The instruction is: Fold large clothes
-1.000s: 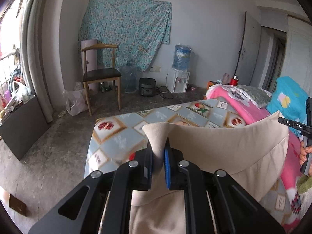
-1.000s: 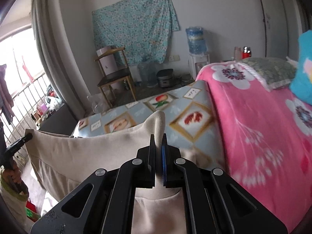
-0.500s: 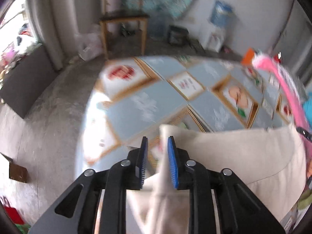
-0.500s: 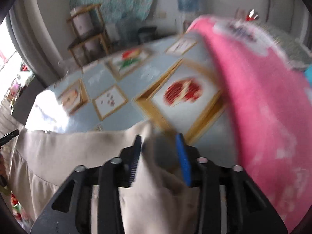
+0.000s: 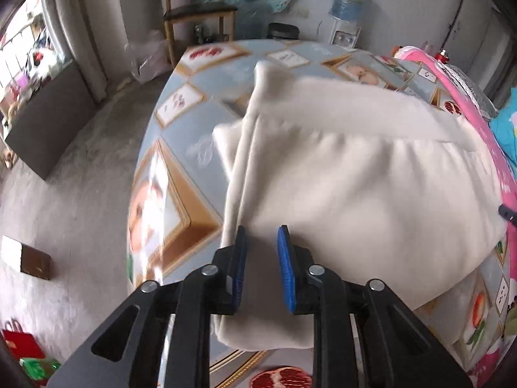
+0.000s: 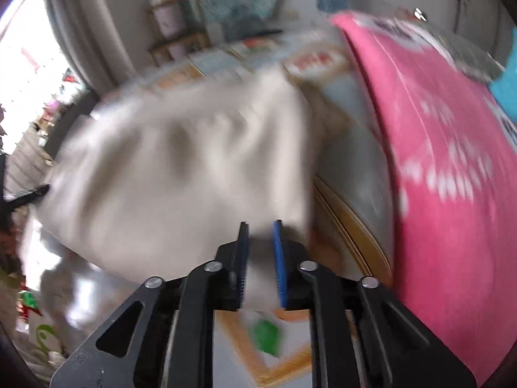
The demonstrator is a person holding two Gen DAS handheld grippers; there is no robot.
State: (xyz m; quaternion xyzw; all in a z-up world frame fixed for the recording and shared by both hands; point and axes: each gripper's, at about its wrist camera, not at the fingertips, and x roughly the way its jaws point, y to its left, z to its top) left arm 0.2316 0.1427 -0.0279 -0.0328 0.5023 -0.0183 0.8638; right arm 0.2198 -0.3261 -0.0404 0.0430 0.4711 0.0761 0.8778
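Note:
A large beige garment (image 5: 355, 177) lies spread on the bed, its upper part folded over its lower layers. My left gripper (image 5: 261, 229) hovers over the garment's near left edge, pointing steeply down. Its jaws stand apart and the blue pads (image 5: 286, 265) do not press the cloth. In the blurred right wrist view the same garment (image 6: 181, 168) lies ahead and to the left. My right gripper (image 6: 261, 224) sits at its near right corner. Its jaws are closing with a narrow gap left, and cloth shows in that gap without being pinched.
The bed has a blue sheet (image 5: 181, 119) with framed fruit pictures. A pink flowered blanket (image 6: 436, 145) runs along the right side. A wooden chair (image 5: 197, 13) and a water dispenser (image 5: 347, 3) stand by the far wall. Bare concrete floor (image 5: 64, 194) lies left of the bed.
Both grippers came down toward the bed and tilted downward. They were shut on the garment's raised top edge; the jaws have since parted and the garment has dropped onto the bed.

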